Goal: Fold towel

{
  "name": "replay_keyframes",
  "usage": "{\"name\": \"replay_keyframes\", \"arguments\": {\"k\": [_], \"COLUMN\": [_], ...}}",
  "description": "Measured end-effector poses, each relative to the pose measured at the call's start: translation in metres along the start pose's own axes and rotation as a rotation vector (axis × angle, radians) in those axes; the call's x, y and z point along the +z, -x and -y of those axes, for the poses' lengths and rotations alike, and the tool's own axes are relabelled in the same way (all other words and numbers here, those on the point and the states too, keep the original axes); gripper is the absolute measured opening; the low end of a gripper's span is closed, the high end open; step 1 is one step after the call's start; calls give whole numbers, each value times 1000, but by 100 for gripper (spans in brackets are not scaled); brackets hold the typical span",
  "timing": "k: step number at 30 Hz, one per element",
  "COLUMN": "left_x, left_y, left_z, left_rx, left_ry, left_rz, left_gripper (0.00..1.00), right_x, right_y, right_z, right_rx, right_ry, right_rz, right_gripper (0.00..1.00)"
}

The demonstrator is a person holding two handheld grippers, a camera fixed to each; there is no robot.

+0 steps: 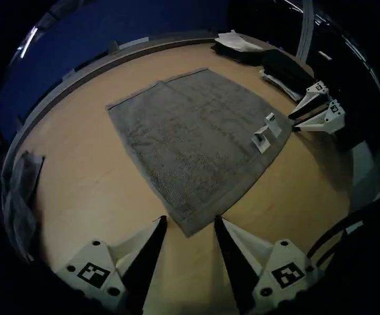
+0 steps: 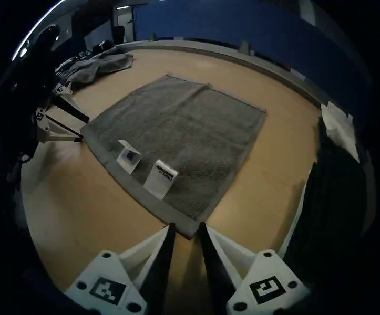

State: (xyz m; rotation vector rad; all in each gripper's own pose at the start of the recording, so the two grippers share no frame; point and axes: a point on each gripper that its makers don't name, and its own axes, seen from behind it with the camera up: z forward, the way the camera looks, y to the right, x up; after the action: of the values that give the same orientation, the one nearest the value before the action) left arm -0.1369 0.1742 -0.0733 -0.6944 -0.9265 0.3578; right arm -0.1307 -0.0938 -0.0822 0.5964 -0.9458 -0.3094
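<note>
A grey towel lies spread flat on the wooden table, with two white tags near one edge. My left gripper is open, and the towel's near corner lies between its fingertips. At the towel's right corner I see the right gripper. In the right gripper view the towel stretches away from me, its tags close by. My right gripper is open by a narrow gap, its tips on either side of the near corner. The left gripper sits at the towel's left corner.
Dark folded items and a white cloth sit at the table's far right; these dark folded items lie close beside my right gripper. A crumpled grey cloth lies at the other end. A blue partition runs behind the table.
</note>
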Motion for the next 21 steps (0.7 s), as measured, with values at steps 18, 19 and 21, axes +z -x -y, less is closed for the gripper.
{"name": "replay_keyframes", "arguments": {"k": [18,19,21], "left_x": [0,0,0], "left_y": [0,0,0], "left_z": [-1,-2,-3], "left_rx": [22,24,29], "left_ry": [-12,-8,-2], "left_rz": [24,26,27], "left_gripper": [15,15,14], "right_x": [1,0,0], "right_y": [1,1,0], "right_z": [-1,-1,-1], "right_rx": [-8,-6,-2], "right_ry": [-6,-7,-10], "right_rz": [18,19,21], "right_gripper": [18,17,15]}}
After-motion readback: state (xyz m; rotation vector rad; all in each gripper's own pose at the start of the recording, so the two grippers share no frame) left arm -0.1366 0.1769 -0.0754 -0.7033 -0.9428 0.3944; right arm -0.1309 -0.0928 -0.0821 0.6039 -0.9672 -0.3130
